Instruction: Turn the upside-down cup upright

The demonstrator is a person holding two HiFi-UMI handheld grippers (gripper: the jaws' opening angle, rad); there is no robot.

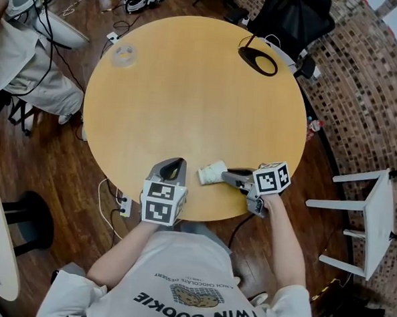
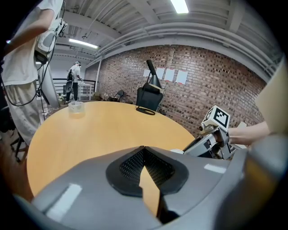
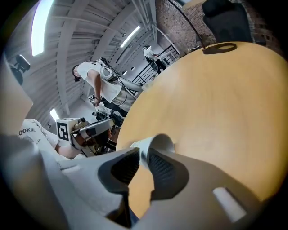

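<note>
Looking down in head view, cup (image 1: 213, 173) lies sideways near the table (image 1: 189, 87) edge, long axis toward right tool (image 1: 228, 176). Left gripper view: left tool (image 2: 143, 152) clenched, empty. Right gripper view: right tool (image 3: 145, 155) pinches cup (image 3: 158, 143) wall.

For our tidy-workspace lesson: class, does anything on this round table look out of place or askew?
Yes: the white paper cup lies on its side by the near edge of the table instead of standing upright. The right claw pinches its wall.
</note>
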